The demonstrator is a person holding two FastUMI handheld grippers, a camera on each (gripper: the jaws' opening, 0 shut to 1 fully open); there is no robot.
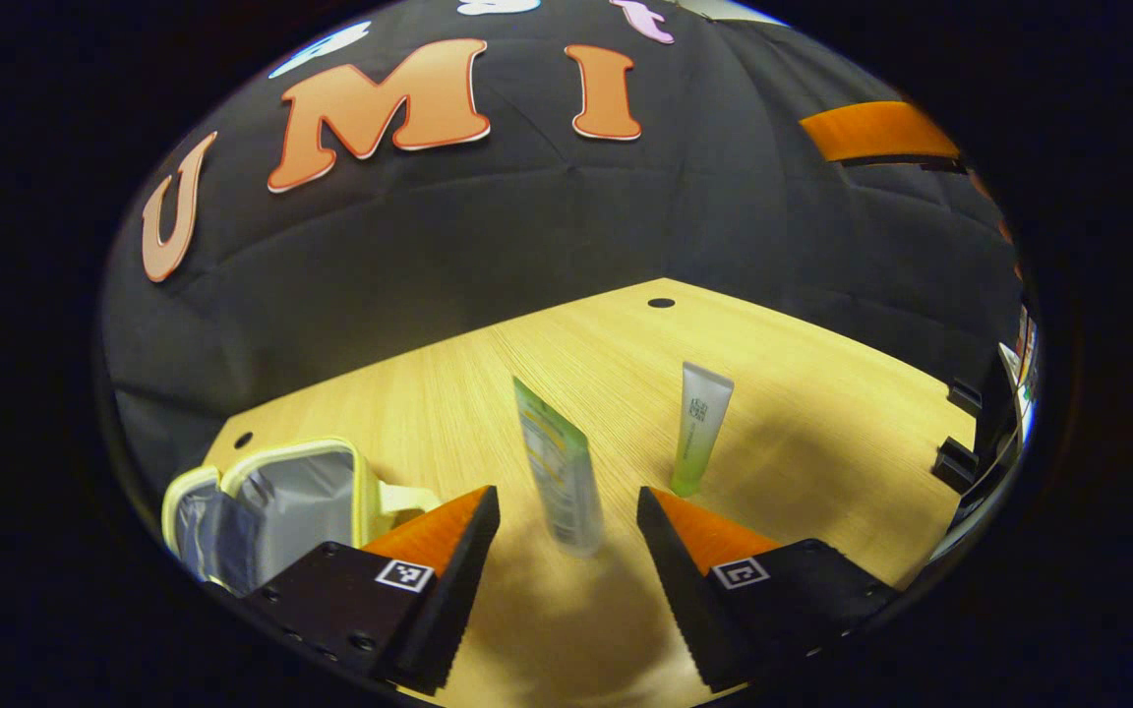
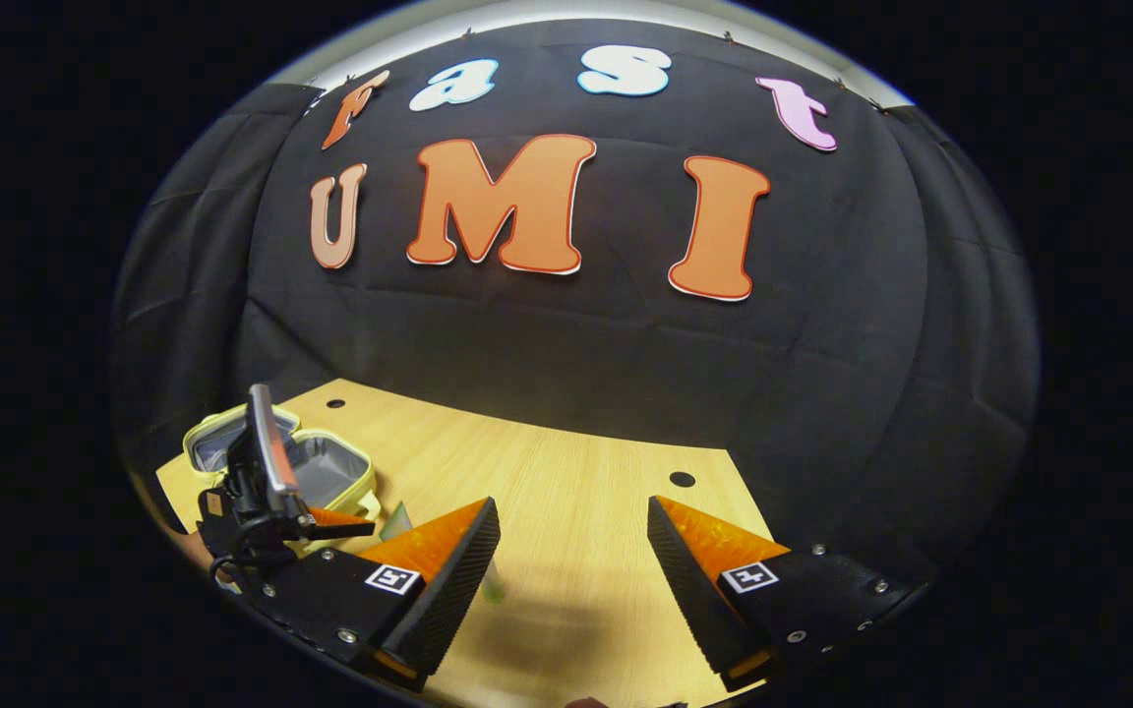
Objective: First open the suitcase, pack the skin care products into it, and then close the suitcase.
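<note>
Left gripper [image 1: 566, 536] hangs wide open over our surface [image 1: 822, 433], holding nothing.
We see a green tube [image 1: 559, 470] standing between its fingers, untouched; right gripper [image 2: 571, 551] equally agape; suitcase [image 1: 276, 497] open, left.

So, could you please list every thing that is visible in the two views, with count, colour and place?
suitcase: one, pale yellow with grey lining, open, on the table's left side in the left gripper view.
tube with green and yellow print: one, standing on its cap, between and just beyond the left gripper's fingers.
white tube with green base: one, standing upright farther back, to the right of the first tube.
table: one, light wood, with small dark holes near its edges.
booth wall: black cloth, behind the table.
left gripper: one, open, not touching the tube.
right gripper: one, open, over bare table.
</note>
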